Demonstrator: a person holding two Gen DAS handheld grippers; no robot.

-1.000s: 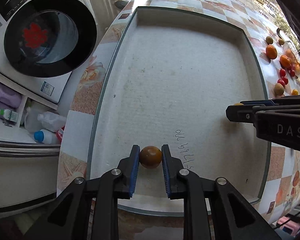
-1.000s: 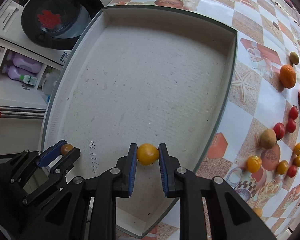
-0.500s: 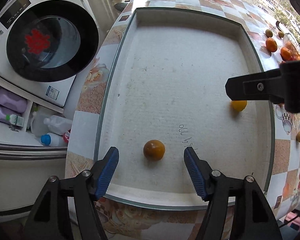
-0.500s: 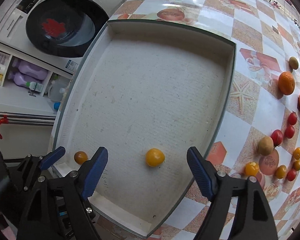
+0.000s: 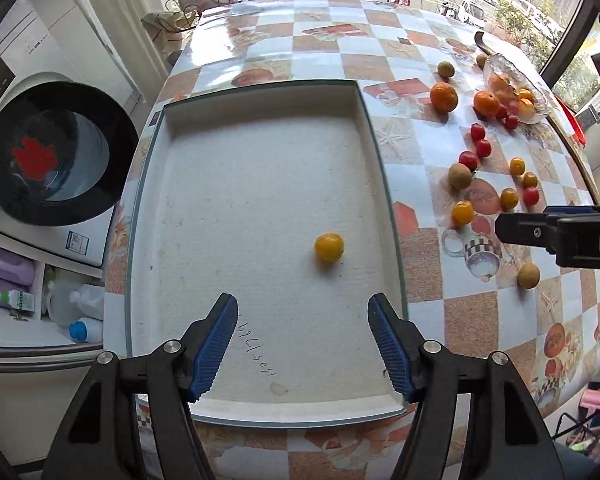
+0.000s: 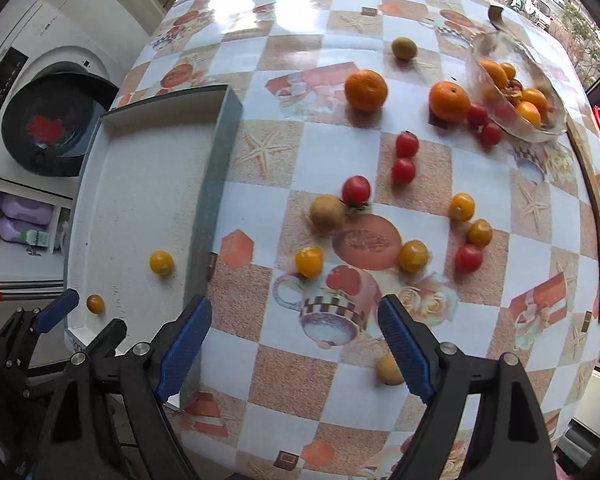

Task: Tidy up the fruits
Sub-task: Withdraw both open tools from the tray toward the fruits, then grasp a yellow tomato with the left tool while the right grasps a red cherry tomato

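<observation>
Left claw (image 5: 302,344) stands spread over the near end of the white tray (image 5: 260,412), nothing between its blue pads. Right claw (image 6: 294,344) is likewise spread wide, empty, over the checked worktop (image 6: 292,380) just right of the tray wall; a tan fruit (image 6: 387,369) lies beside its right pad.

Inside the tray: two fruits, well apart. A small brown-orange one (image 6: 95,303) sits at the near left corner; a yellow one (image 5: 329,246) lies further in, toward the right wall. Both are round, with no long axis or heading to report.

On the worktop beyond, loose fruit is scattered: four yellow, six red, two oranges (image 6: 366,90), three further tan-green pieces. At the far right a glass dish (image 6: 516,88) holds more, count unclear. A washing machine (image 5: 48,156) stands left of the worktop.
</observation>
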